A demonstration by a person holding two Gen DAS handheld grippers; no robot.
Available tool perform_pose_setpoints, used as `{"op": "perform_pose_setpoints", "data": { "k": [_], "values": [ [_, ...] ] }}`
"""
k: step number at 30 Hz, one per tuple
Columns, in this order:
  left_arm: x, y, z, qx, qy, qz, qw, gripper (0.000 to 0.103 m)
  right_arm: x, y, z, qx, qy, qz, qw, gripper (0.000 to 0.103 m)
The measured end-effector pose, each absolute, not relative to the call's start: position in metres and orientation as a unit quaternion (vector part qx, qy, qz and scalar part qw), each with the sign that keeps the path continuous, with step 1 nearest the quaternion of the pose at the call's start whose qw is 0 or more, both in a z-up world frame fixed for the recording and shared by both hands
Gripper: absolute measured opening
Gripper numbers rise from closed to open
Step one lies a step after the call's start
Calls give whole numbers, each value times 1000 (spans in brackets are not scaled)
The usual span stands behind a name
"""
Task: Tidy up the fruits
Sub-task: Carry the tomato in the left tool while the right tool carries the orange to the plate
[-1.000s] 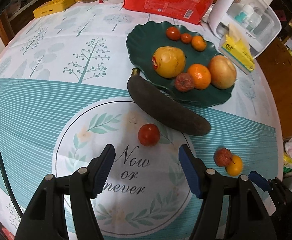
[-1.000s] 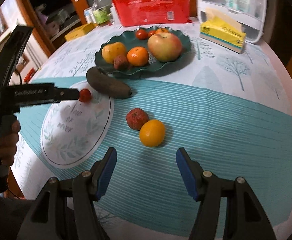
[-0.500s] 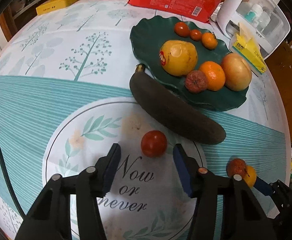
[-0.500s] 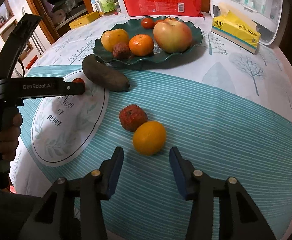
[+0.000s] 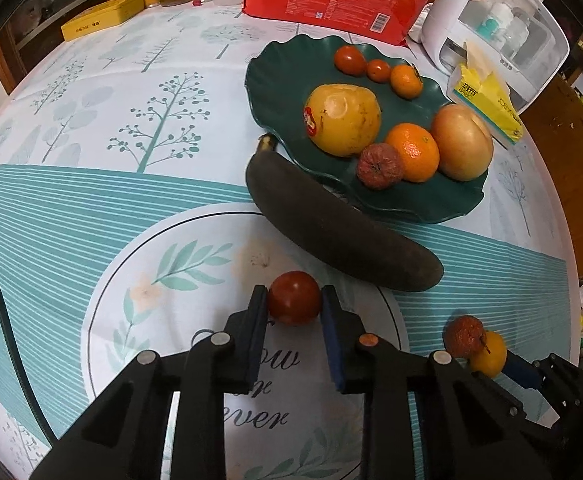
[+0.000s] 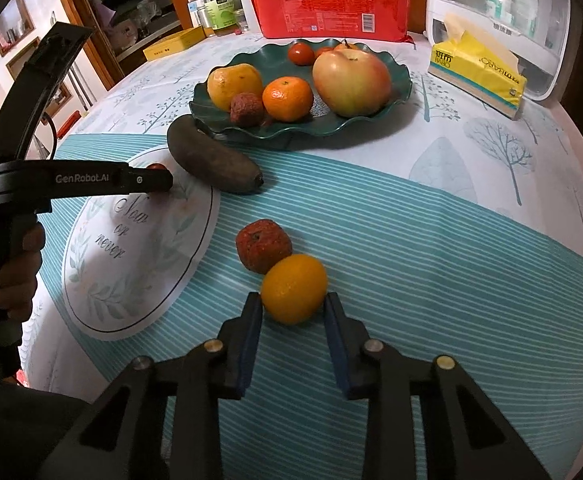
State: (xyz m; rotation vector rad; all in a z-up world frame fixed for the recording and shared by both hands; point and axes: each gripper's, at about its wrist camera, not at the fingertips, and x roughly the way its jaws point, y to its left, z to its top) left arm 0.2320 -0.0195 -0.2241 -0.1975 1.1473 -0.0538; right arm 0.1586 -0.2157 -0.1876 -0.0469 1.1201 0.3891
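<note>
My left gripper (image 5: 294,300) is shut on a small red tomato (image 5: 293,298) resting on the tablecloth's round print. My right gripper (image 6: 293,300) is shut on a small orange citrus (image 6: 293,288), which touches a wrinkled red fruit (image 6: 263,246) on the cloth. A dark overripe banana (image 5: 339,232) lies against the green leaf-shaped plate (image 5: 275,76). The plate holds a yellow fruit (image 5: 343,119), a mandarin (image 5: 412,151), an apple (image 5: 462,142), a wrinkled red fruit (image 5: 379,166) and three small tomatoes and citrus at the back.
A yellow tissue box (image 6: 477,72) and a white plastic container (image 6: 503,12) stand at the back right. A red pack of paper cups (image 6: 327,2), bottles and a yellow tin (image 5: 103,22) line the far edge. The left gripper's body (image 6: 79,180) shows in the right wrist view.
Both grippers moved forward and closed: the left around the red tomato, the right around the orange citrus. The fruits on the plate and the banana have not moved.
</note>
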Motion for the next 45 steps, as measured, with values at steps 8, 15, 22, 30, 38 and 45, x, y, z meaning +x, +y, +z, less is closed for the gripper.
{"op": "perform_pose_setpoints", "data": {
  "k": [8,15,22,30,38,45],
  "values": [
    [209,-12,-211,-95,541,-34,835,25,152,-210,-183,-11,530,178,829,31],
    [185,5,-180,-102,531,-43,840,25,151,-208,-174,6,529,165,832,31],
    [179,26,-156,-91,531,-44,841,25,164,-212,-159,34,523,156,837,31],
    [199,48,-131,-51,521,-41,851,25,192,-218,-135,45,499,136,855,31],
    [244,60,-96,0,501,-53,864,25,235,-224,-107,59,474,131,869,31],
    [290,49,-73,57,479,-77,872,25,271,-216,-85,38,451,128,883,31]
  ]
}}
